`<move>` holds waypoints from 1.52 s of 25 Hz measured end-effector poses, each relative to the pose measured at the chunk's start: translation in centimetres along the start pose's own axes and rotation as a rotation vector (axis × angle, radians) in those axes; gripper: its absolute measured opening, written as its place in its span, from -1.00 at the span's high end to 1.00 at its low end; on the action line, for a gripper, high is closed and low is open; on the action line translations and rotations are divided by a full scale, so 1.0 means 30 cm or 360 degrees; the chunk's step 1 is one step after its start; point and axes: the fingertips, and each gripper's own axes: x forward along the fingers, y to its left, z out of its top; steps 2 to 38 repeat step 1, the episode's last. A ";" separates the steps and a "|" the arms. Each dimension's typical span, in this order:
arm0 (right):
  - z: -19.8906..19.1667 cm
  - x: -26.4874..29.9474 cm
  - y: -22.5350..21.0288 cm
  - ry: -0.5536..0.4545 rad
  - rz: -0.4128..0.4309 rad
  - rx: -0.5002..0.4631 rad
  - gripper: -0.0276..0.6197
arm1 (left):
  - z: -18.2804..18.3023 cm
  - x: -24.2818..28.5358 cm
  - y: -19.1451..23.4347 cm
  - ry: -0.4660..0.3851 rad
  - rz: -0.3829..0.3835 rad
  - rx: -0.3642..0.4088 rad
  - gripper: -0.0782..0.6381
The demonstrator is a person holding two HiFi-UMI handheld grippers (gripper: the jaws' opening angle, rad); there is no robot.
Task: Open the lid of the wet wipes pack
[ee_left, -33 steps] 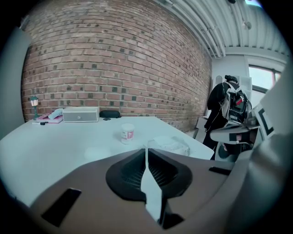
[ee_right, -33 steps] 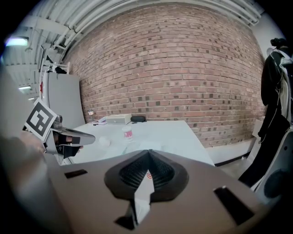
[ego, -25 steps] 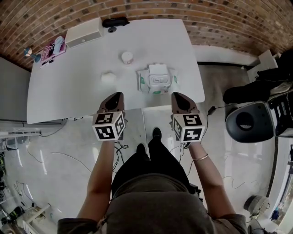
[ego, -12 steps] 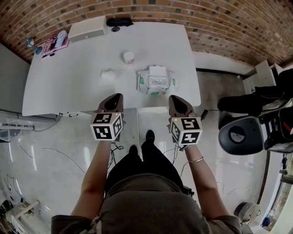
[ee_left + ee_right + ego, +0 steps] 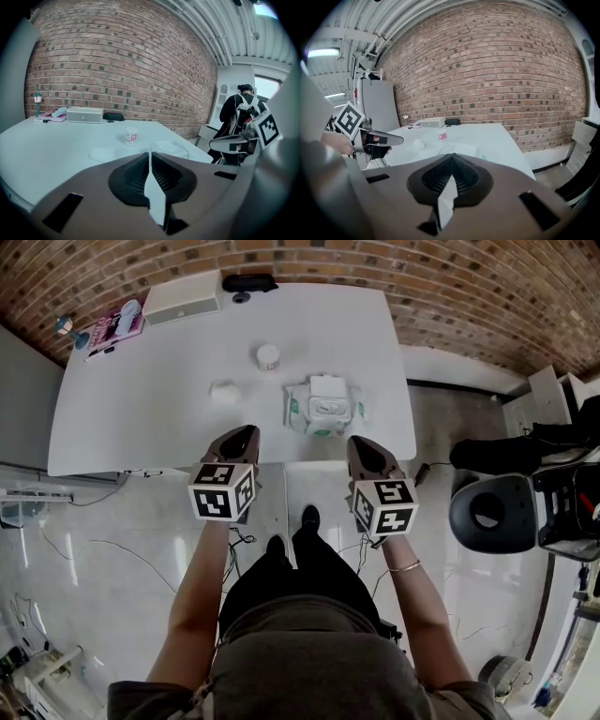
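Note:
The wet wipes pack (image 5: 324, 407), white with green print and a white lid on top, lies near the front edge of the white table (image 5: 141, 399). In the left gripper view the wet wipes pack (image 5: 171, 148) shows just past the jaw tips. My left gripper (image 5: 246, 433) hovers at the table's front edge, left of the pack, shut and empty. My right gripper (image 5: 357, 442) hangs just short of the edge, in front of the pack's right end, also shut with nothing in it. Neither touches the pack.
A small white cup with red print (image 5: 268, 356) and a crumpled white wipe (image 5: 223, 392) lie left of the pack. A white box (image 5: 183, 299), a black case (image 5: 248, 282) and a pink book (image 5: 114, 326) sit at the back. A black chair (image 5: 497, 512) stands to the right.
Both grippers have stayed near the table's front edge; only the head camera has shifted slightly. Both remain shut.

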 end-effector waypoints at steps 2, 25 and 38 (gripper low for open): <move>0.001 0.006 -0.003 0.0002 0.0002 0.0000 0.91 | 0.005 0.011 0.002 0.0010 -0.0002 0.0008 0.69; 0.001 0.006 -0.003 0.0002 0.0002 0.0000 0.91 | 0.005 0.011 0.002 0.0010 -0.0002 0.0008 0.69; 0.001 0.006 -0.003 0.0002 0.0002 0.0000 0.91 | 0.005 0.011 0.002 0.0010 -0.0002 0.0008 0.69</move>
